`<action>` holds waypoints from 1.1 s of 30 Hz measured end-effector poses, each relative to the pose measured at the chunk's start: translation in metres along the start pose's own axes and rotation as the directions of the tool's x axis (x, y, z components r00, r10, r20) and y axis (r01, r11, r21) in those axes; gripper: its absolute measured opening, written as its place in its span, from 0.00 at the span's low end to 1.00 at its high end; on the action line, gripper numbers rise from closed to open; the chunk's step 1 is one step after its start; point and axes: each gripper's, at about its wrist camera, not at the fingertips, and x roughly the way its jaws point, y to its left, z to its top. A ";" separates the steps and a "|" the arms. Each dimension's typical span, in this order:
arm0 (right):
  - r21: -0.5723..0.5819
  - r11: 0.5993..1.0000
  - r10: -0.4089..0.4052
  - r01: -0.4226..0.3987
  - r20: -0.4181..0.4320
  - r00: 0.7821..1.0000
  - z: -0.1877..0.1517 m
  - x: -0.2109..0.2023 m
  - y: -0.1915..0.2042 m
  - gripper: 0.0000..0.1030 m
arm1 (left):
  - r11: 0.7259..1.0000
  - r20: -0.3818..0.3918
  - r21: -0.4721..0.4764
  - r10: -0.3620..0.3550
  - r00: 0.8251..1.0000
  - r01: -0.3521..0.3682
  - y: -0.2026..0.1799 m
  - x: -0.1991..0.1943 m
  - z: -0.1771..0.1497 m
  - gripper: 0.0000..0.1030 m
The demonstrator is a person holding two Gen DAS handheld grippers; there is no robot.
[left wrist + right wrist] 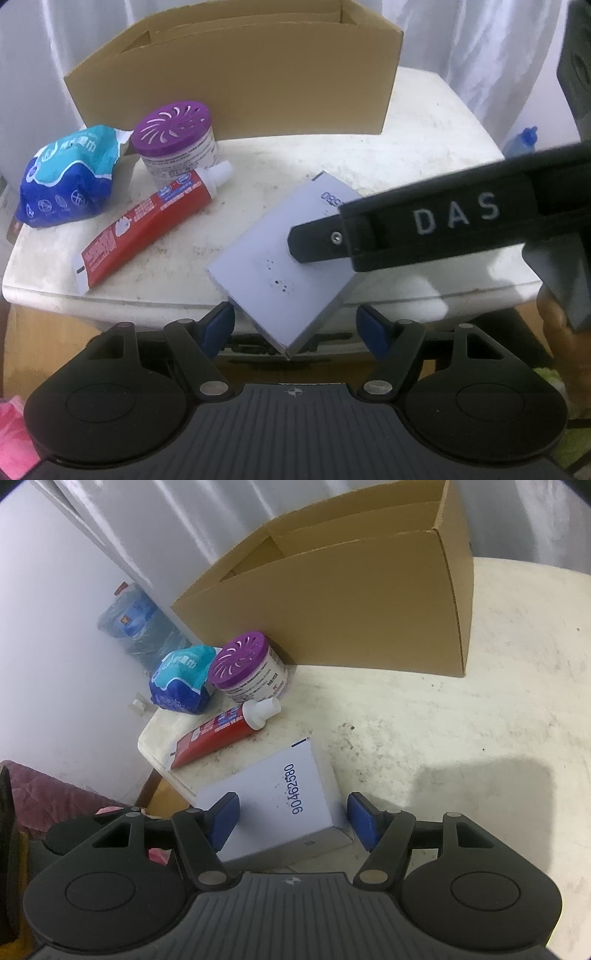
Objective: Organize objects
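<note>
A flat pale-blue box (280,266) (280,794) with a printed number lies at the table's front edge, one corner overhanging. My left gripper (297,328) is open, its blue pads either side of that overhanging corner. My right gripper (291,821) is open just above the box, one finger (317,238) over its top in the left wrist view. A red toothpaste tube (147,225) (218,734), a purple-lidded jar (177,144) (247,672) and a blue wipes pack (70,173) (183,681) lie to the left. An open cardboard box (236,81) (351,602) stands behind.
The white table (424,155) (480,720) is stained. A blue-capped bottle (521,142) stands beyond its right edge. A wrapped water jug (136,624) stands on the floor by the wall. Pink cloth (14,432) lies low on the left.
</note>
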 end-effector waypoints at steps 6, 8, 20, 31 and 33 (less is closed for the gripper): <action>0.018 1.000 -0.003 0.003 0.005 1.000 -0.004 -0.003 -0.003 0.66 | 1.000 0.003 -0.007 -0.004 1.000 0.004 0.003 0.002 0.001 0.70; 0.019 1.000 -0.005 0.005 0.008 1.000 -0.004 -0.003 -0.002 0.66 | 1.000 0.002 -0.007 -0.004 1.000 0.004 0.003 0.003 0.001 0.70; -0.009 1.000 -0.018 0.019 0.031 0.999 -0.008 -0.002 0.004 0.69 | 1.000 -0.005 -0.016 0.006 1.000 -0.006 0.002 0.003 0.001 0.71; -0.002 1.000 -0.026 0.026 0.019 0.999 -0.007 0.000 0.007 0.69 | 1.000 -0.008 -0.027 0.007 1.000 -0.008 0.004 0.002 0.004 0.71; -0.005 1.000 -0.028 0.028 0.018 0.999 -0.007 0.000 0.007 0.69 | 1.000 -0.008 -0.027 0.006 1.000 -0.007 0.005 0.002 0.005 0.71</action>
